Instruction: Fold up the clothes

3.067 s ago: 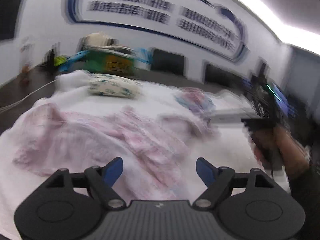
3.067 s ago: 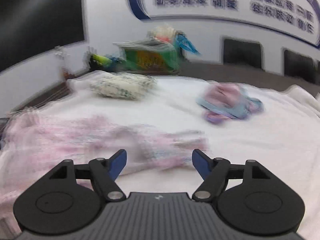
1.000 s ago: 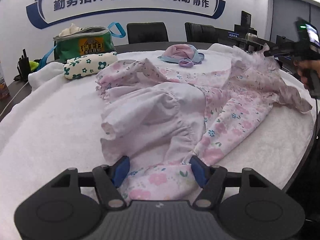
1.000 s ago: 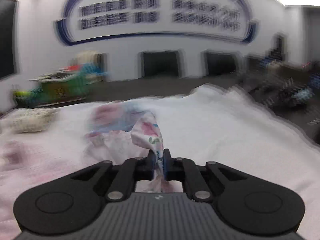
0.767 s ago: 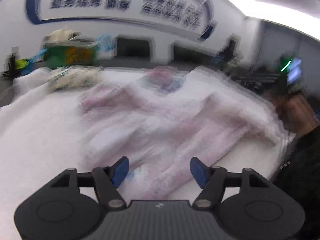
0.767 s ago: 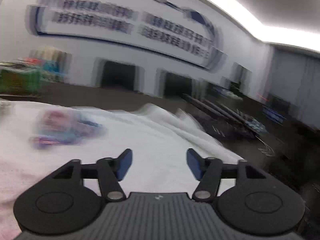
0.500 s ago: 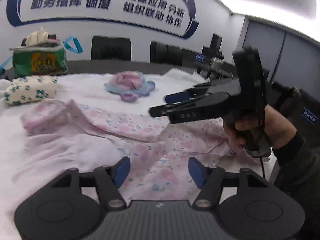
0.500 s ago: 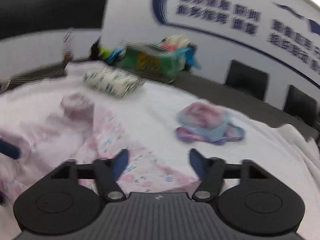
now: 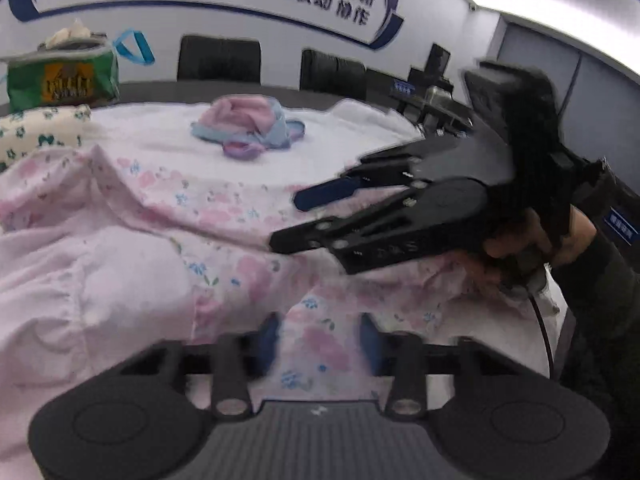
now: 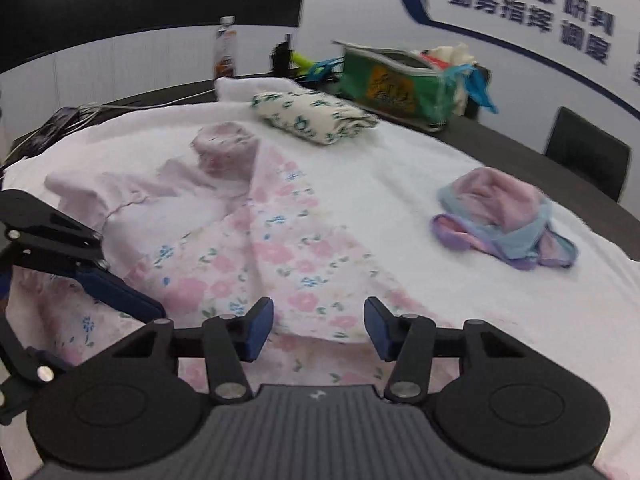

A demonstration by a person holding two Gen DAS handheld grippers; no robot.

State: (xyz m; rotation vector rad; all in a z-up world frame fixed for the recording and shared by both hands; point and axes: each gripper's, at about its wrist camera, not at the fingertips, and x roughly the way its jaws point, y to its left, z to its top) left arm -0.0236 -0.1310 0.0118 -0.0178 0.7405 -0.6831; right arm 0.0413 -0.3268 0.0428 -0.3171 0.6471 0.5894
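Risk sits mainly with the left gripper: its jaws are closing over the near edge of the pink floral cotton garment, and in its blurred view the blue pads do not yet seem to press the cloth. If they close on a single layer, or catch only the printed flap and not the plain pink panel beneath, the fold would likely drag crooked and bunch up. The right gripper stands half open and holds nothing, its jaws straddling a loose floral edge that lies flat just under them; it hangs close to the left gripper, so a sweep across could make the two knock together.

The garment lies spread and rumpled over the white towel-covered table, directly beneath and ahead of both grippers, its plain pink part toward the left. Well apart from it, farther back, rest a small pink-and-blue bundle of cloth and a folded white piece with green flowers, neither in the way.
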